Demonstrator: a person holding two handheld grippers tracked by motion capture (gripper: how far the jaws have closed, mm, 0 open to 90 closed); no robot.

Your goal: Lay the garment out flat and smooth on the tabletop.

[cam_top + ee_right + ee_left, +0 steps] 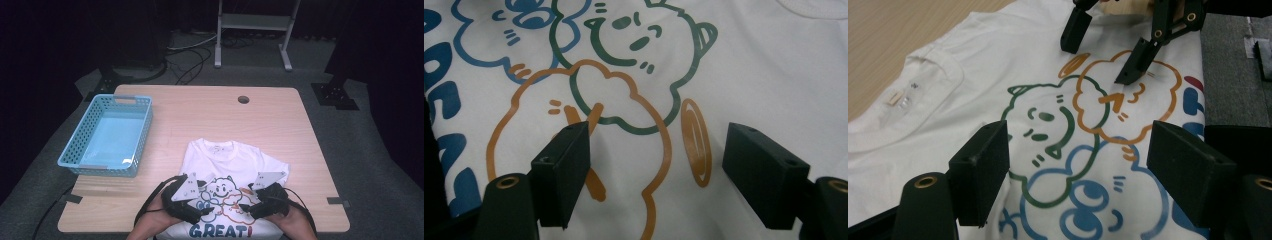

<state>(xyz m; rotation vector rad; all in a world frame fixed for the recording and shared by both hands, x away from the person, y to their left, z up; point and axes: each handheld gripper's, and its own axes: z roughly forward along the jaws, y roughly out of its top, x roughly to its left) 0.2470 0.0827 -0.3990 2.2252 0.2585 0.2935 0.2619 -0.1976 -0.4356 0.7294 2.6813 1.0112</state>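
The left tool (1078, 172) hangs over a white T-shirt (973, 80) with its two black jaws standing wide apart at the bottom of the frame, nothing between them but printed cloth. Under the gap lie outlined cartoon figures: a green one (1048, 125) in the middle, an orange one (1133, 100) beside it and a blue one (1088, 200) nearest the jaws. The shirt's collar (923, 75), with a small label (895, 98) inside, lies toward the upper left, where a strip of wooden counter (903, 30) shows. Farther off, at the top, the right tool (1098, 60) points down at the orange print, jaws apart, one tip close to the fabric
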